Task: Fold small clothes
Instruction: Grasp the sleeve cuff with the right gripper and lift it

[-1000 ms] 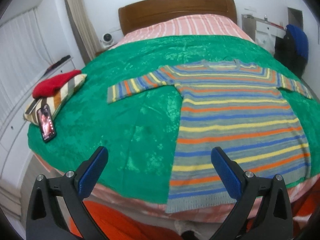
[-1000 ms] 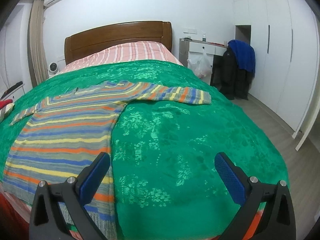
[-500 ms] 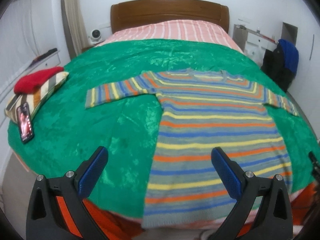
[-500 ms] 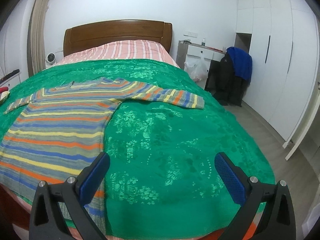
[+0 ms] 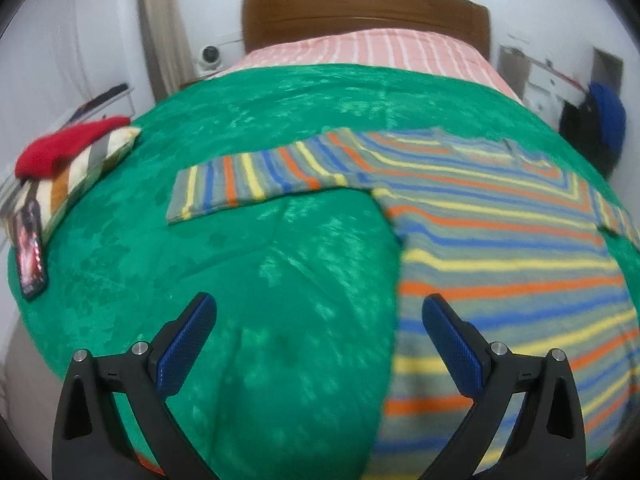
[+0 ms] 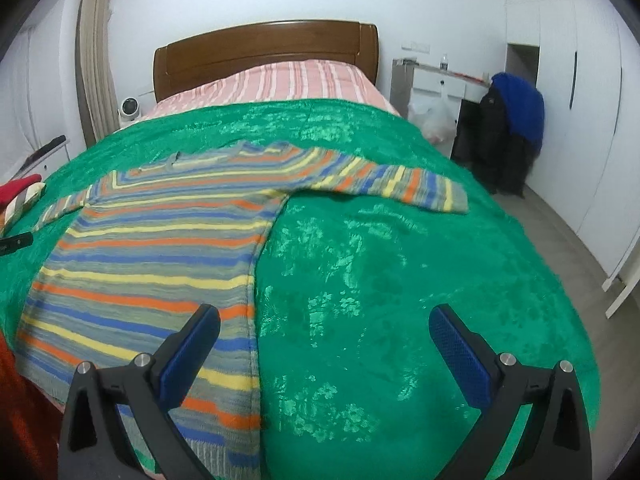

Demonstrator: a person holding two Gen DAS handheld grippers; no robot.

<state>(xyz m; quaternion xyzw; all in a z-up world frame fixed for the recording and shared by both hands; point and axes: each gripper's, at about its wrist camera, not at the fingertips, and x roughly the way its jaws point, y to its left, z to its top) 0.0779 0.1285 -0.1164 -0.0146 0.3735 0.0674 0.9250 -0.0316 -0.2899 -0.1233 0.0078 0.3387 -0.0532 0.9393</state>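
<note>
Left wrist view: left gripper [image 5: 319, 334] has jaws spread wide, nothing between them, hovering over bare green patterned bedspread [image 5: 248, 272] near the foot of the bed. The striped knit sweater in grey, blue, orange and yellow [image 5: 500, 256] lies flat and unfolded ahead and to the right of this claw; its right blue pad sits about level with the sweater's side seam. One sleeve [image 5: 260, 186] stretches out leftward, ahead of the claw, cuff well apart from the body. Off to the far left: red knit item on a striped cushion [image 5: 76, 160] and a black phone [image 5: 30, 252] at the bed edge, not in the way. Right wrist view: right gripper [image 6: 324, 340] also wide apart and empty. Sweater body is ahead-left, left pad over the hem-side edge; the other sleeve [image 6: 404, 188] runs out to the right, ahead of the claw. Sweater's long axis, hem to collar, runs from the claws toward the wooden headboard [image 6: 264, 54]; sleeves cross it sideways. Judgement: no fold made yet. Each claw is nearer its own side's seam and sleeve, so sleeve-in folds look like the natural first move, left claw on the left sleeve, right on the right. View is motion-blurred, so fine creases can't be read.
</note>
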